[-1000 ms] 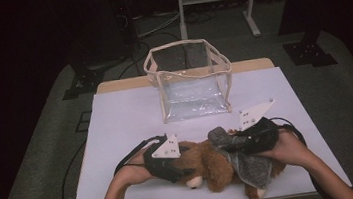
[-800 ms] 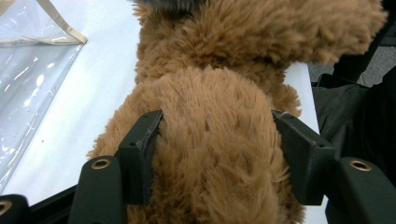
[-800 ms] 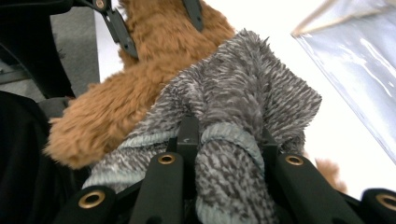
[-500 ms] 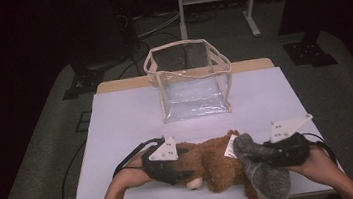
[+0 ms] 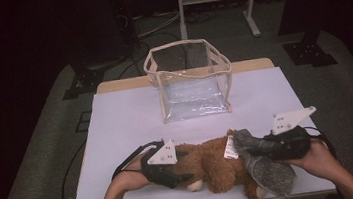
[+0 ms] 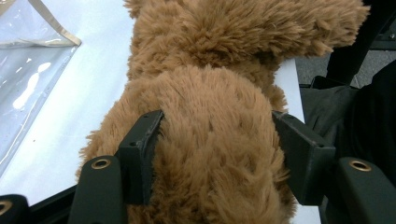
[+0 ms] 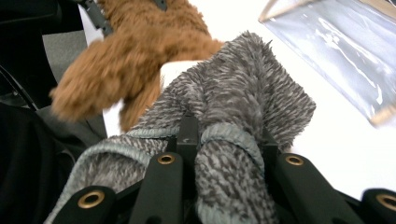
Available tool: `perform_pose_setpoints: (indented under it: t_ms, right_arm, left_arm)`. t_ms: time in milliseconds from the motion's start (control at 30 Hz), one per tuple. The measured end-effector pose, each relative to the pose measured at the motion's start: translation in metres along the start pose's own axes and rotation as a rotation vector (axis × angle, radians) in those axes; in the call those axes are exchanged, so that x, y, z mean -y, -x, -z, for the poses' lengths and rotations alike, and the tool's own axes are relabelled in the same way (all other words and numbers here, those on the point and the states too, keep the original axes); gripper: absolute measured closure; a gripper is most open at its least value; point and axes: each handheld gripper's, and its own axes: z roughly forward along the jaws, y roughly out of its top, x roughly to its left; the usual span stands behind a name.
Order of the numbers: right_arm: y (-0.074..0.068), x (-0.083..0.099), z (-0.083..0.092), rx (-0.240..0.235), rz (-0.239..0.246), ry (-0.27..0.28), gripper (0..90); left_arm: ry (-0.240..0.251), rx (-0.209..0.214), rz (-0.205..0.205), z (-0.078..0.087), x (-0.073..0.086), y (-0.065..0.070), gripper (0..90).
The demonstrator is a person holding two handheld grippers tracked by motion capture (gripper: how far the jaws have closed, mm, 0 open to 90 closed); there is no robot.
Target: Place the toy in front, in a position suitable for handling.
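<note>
Your left gripper (image 5: 179,165) is clamped across a brown teddy bear (image 5: 211,162) that lies on the white table (image 5: 131,119) close to your edge. In the left gripper view its two black jaws press into the fur from either side of a rounded part of the toy (image 6: 219,140). Your right gripper (image 5: 265,147) pinches the hemmed edge of a grey knit garment (image 5: 264,162), which sits on the bear's end nearest that gripper.

The step appears to be pulling the garment off the bear. Keep the left grip firm so the toy does not slide, and draw the right gripper straight away from the left one, low over the table. If the knit bunches, ease back and pull along the limb rather than across it.

The right gripper view shows the fold of grey fabric (image 7: 224,140) caught between the jaws, with a bear limb (image 7: 107,70) lying bare beyond it. The high view adds the layout: a clear plastic bag with beige trim (image 5: 190,80) stands upright well beyond both grippers, and a white tag (image 5: 230,148) sits on the bear just beside the garment.
</note>
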Motion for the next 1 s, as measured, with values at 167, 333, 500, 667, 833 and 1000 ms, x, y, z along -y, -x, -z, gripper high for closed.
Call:
perform_pose_setpoints:
  t_ms: [167, 333, 500, 667, 833, 1000]
  right_arm:
    - [0.003, -0.021, -0.024, -0.03, 0.036, -0.022, 71.1]
    - [0.008, -0.03, -0.039, -0.045, 0.027, -0.032, 71.1]
    - [0.006, -0.019, -0.04, -0.058, 0.014, -0.014, 71.4]
    - [0.005, -0.014, -0.04, -0.06, 0.006, 0.0, 71.5]
    - [0.005, -0.012, -0.041, -0.062, 0.006, 0.004, 71.5]
    - [0.005, -0.012, -0.042, -0.061, 0.008, 0.003, 71.6]
  left_arm:
    - [0.001, 0.001, 0.001, 0.002, 0.003, 0.003, 37.3]
    - [0.008, 0.0, 0.005, 0.004, 0.005, 0.006, 37.2]
    - [0.016, 0.005, 0.006, 0.005, 0.003, 0.004, 35.6]
    - [0.005, 0.0, -0.003, 0.005, -0.001, 0.002, 33.4]
    - [0.024, -0.012, 0.01, 0.006, -0.003, -0.001, 27.9]
    - [-0.002, -0.046, 0.043, 0.006, -0.007, -0.013, 16.7]
